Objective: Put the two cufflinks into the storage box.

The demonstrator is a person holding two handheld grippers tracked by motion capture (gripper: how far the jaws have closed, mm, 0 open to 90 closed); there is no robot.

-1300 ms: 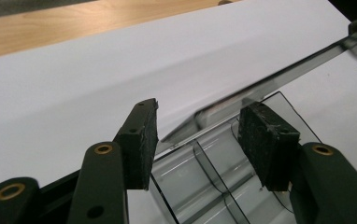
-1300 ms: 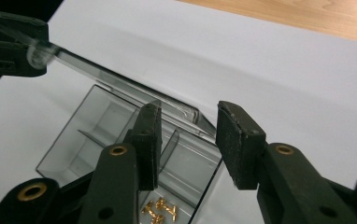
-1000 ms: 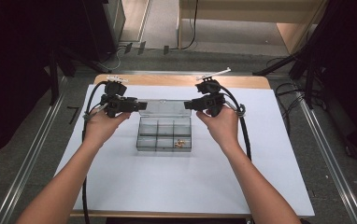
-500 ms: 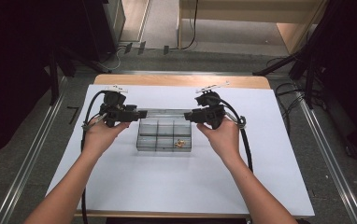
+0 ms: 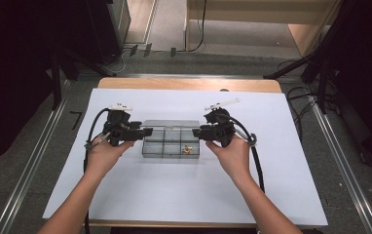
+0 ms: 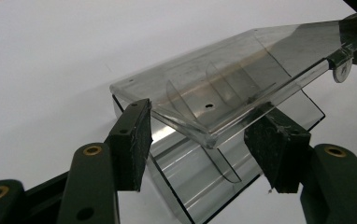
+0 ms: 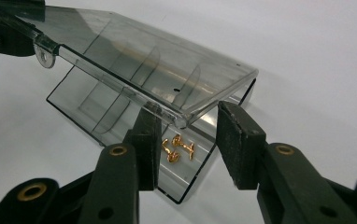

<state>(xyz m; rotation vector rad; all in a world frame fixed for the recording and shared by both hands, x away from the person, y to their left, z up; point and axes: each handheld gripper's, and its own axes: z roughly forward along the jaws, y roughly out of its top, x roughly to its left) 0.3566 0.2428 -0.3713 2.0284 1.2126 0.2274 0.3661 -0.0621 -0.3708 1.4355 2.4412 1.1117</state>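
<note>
High view: a clear plastic compartment box (image 5: 170, 141) sits mid-table on a white sheet (image 5: 184, 195) that covers the wooden tabletop (image 5: 189, 83). The left gripper (image 5: 142, 131) meets the box's left end, the right gripper (image 5: 199, 132) its right end, each carried in a hand (image 5: 103, 156) coming up from the bottom edge; black cables (image 5: 94, 129) loop back from both tools. Left gripper view: the hinged lid (image 6: 223, 88) stands tilted, raised off the base, its near corner lying between the two black pads (image 6: 132, 140). A gap shows between the lid edge and each pad, so this claw reads as released; its jaws have just been opening, with the lid corner between them. The far end of the lid reaches the other gripper at top right, beside a small round latch tab (image 6: 340, 70). Right gripper view: the same lid (image 7: 153, 65), tilted up over the base, with its near corner between the pads (image 7: 235, 144). The left pad looks tight against the lid edge, the right pad stands just beside it; whether this claw presses or only brackets the lid I cannot tell. In the near compartment of the base lie a few small gold-coloured metal fittings (image 7: 179, 148), seen also in the high view near the box's front right (image 5: 188, 149). Curved dividers show through the clear walls.
</note>
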